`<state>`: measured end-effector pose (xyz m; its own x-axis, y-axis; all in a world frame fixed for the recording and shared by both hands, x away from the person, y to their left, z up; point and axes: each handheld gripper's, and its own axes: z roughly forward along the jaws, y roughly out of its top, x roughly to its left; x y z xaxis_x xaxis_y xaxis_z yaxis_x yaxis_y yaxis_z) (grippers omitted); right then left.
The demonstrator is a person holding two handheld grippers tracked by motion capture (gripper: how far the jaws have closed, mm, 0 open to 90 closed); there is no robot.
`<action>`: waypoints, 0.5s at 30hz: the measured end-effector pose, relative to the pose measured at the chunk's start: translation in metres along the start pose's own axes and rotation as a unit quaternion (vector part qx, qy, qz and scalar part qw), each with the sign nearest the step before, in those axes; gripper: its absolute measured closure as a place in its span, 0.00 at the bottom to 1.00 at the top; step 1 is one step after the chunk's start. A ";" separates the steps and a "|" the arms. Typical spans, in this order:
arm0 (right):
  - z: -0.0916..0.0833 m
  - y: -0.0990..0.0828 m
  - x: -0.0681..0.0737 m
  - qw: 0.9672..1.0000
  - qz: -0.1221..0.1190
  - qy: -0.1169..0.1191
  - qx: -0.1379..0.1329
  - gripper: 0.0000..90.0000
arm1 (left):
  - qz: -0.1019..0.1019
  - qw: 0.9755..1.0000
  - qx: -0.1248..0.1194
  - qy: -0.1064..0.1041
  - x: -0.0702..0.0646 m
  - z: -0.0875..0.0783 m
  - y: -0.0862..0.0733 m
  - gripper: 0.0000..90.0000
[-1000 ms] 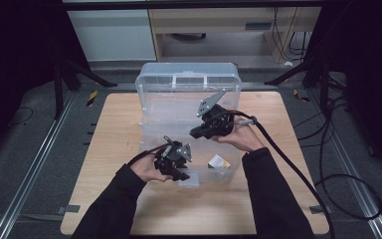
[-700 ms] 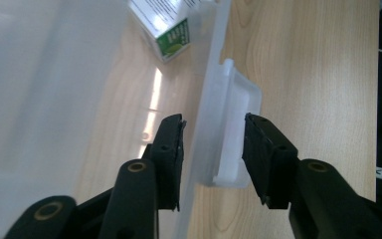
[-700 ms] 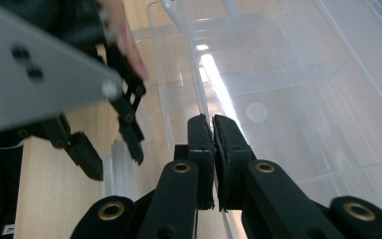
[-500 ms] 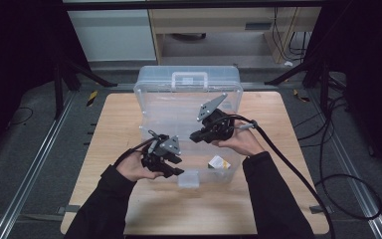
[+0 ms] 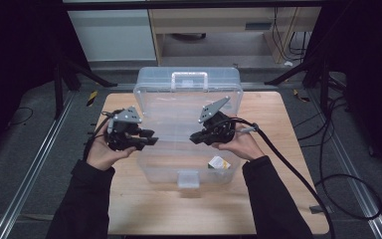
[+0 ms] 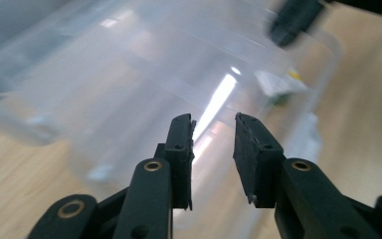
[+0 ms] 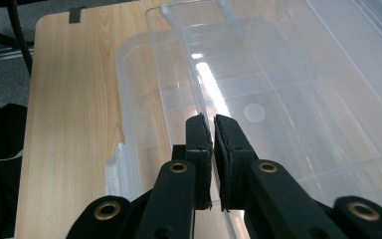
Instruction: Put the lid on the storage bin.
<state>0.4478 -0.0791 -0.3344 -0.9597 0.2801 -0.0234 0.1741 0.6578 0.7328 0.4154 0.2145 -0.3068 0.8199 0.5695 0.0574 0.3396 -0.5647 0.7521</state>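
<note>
Two grippers are at work on the clear plastic box [image 5: 189, 134] in the middle of the wooden table [image 5: 278, 114], and the job in hand looks to be its lid [image 7: 298, 94]. The right gripper [image 5: 195, 138] has its jaws pinched on the lid's thin front edge, as its own view shows, with the rim running straight between the pads, and it has barely shifted in the last second. The left gripper [image 5: 151, 141] is the one that changed: a second ago it sat low over the box's near left corner, and now it has lifted and swung out to the box's left side, clear of the plastic. Its jaws have just been closing a little, yet they stand parted with nothing between them (the box is only a blur behind them). My reading is that the left hand has finished at the latch [image 5: 188, 178] side, leaving the lid's weight to the right. A small packet [image 5: 219, 163] lies inside, near the front right corner.
</note>
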 end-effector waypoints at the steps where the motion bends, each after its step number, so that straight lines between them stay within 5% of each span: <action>1: 0.000 -0.001 0.000 1.000 -0.001 0.000 -0.002 0.95 | -0.007 1.000 -0.010 0.019 0.004 -0.003 0.000 0.77; 7: 0.000 -0.002 0.004 1.000 -0.003 -0.009 -0.002 0.94 | -0.084 0.993 -0.061 0.062 0.029 -0.010 -0.002 0.85; 13: 0.001 -0.004 0.009 1.000 -0.002 -0.015 0.001 0.93 | -0.118 0.986 -0.077 0.091 0.044 -0.006 -0.002 0.91; 15: 0.001 -0.004 0.009 1.000 -0.004 -0.016 0.000 0.93 | -0.126 0.985 -0.086 0.084 0.047 -0.005 -0.002 0.93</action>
<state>0.4386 -0.0784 -0.3383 -0.9533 0.2978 -0.0514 0.1667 0.6601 0.7325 0.4512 0.2457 -0.3023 0.6272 0.7774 -0.0479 0.4269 -0.2917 0.8560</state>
